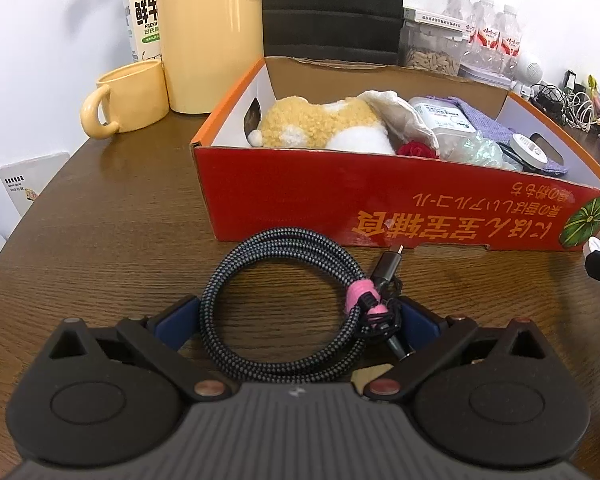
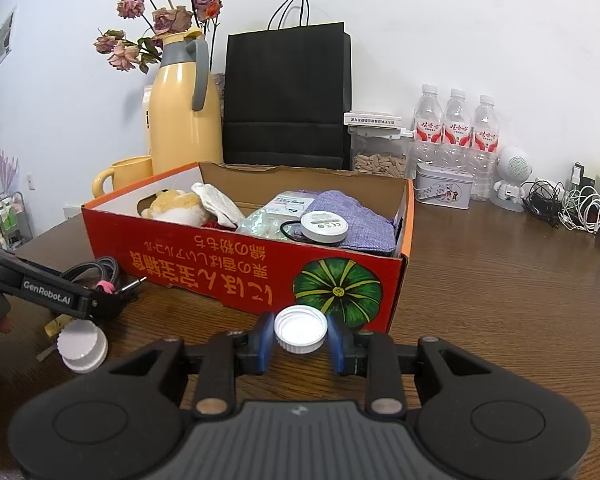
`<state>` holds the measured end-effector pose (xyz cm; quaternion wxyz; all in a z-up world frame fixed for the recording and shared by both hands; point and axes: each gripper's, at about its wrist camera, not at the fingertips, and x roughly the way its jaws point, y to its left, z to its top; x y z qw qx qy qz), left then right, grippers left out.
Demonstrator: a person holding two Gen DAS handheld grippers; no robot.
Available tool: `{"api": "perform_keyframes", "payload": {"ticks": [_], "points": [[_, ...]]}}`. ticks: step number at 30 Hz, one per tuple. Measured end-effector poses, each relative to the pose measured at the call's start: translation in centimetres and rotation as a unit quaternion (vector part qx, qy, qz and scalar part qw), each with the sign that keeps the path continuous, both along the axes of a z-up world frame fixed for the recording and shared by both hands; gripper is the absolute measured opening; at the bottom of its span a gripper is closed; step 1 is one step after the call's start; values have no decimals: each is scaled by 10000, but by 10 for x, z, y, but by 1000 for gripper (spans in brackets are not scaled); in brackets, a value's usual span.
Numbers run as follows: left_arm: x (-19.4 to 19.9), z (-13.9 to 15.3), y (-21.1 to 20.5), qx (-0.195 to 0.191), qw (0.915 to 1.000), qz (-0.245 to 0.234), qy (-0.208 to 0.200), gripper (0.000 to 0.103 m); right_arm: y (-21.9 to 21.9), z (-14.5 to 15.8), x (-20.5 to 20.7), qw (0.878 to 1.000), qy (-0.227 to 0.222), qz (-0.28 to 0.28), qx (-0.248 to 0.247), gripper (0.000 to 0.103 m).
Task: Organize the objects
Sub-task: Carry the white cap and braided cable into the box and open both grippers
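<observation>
Right jaws pinch a white cap [image 2: 300, 329] just before the box [image 2: 204, 268].

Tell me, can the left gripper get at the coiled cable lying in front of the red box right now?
Probably yes. The coiled cable lies flat on the table between the left gripper's spread blue fingers, in front of the red box. Nothing lies over it.

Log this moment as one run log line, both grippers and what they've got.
left gripper: around coiled cable, grip unclear | right gripper: shut on white cap | red box: behind both
</observation>
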<state>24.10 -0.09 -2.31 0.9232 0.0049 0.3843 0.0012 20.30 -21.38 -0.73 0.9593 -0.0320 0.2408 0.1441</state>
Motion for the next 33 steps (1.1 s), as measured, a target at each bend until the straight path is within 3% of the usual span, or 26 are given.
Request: {"api": "perform_keyframes", "payload": {"ticks": [8,21,33], "points": [[-7,6,5,-133,9999,79,-78,92,1,0,-1,10000,-14,16,0,27],[-26,28,11,-212,9988,42,-450,92,4,2,-6,9998,-170,80,-25,27],[-35,79,3,-328,9918,-225,-1214,92,12,27,-14,9969,-781,83,3,27]]}}
